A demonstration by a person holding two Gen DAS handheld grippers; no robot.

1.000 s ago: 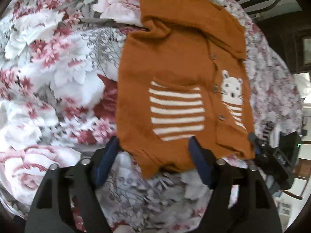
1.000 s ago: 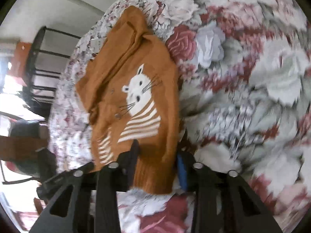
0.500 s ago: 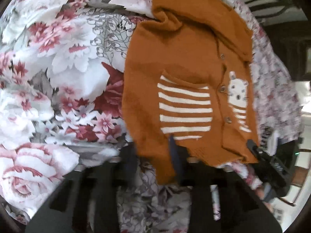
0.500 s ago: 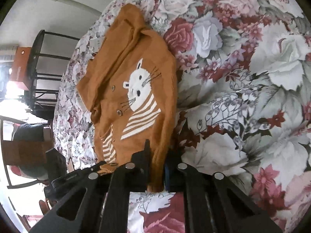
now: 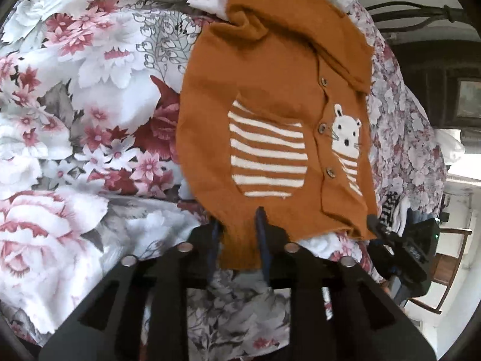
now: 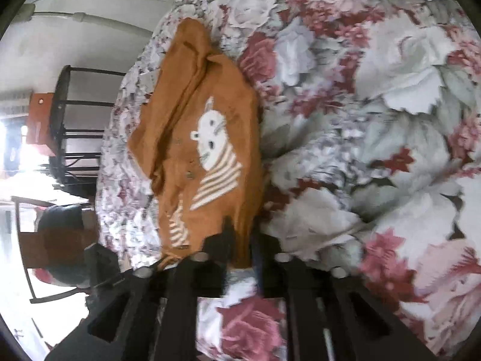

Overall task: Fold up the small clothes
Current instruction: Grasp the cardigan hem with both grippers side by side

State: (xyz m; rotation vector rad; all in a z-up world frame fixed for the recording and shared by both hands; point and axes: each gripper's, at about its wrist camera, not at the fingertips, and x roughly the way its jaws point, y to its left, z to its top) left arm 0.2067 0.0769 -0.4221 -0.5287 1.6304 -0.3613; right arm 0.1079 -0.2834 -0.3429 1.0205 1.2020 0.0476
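An orange knit cardigan (image 5: 270, 90) with white stripes and a white mouse face lies front up on a floral bedspread (image 5: 90, 120). My left gripper (image 5: 237, 230) pinches the bottom hem at its left corner; the ribbed cloth fills the narrow gap, and the jaws are opening slightly. In the right wrist view the cardigan (image 6: 216, 96) stretches away. There my right gripper (image 6: 242, 240) has the hem's other corner between its fingers, its jaws likewise opening a little. The right gripper's black body (image 5: 390, 240) shows at the hem's far end in the left wrist view.
The floral bedspread (image 6: 375, 120) spreads wide to the right of the cardigan. A black metal rack (image 6: 69, 120) and a wooden chair (image 6: 45, 240) stand beyond the bed's edge. A dark metal bed frame (image 5: 405, 15) runs behind the cardigan's collar.
Both grippers closed from wide apart onto the cardigan's bottom hem, one at each corner. The hem now bunches between the fingers. The hands barely moved.
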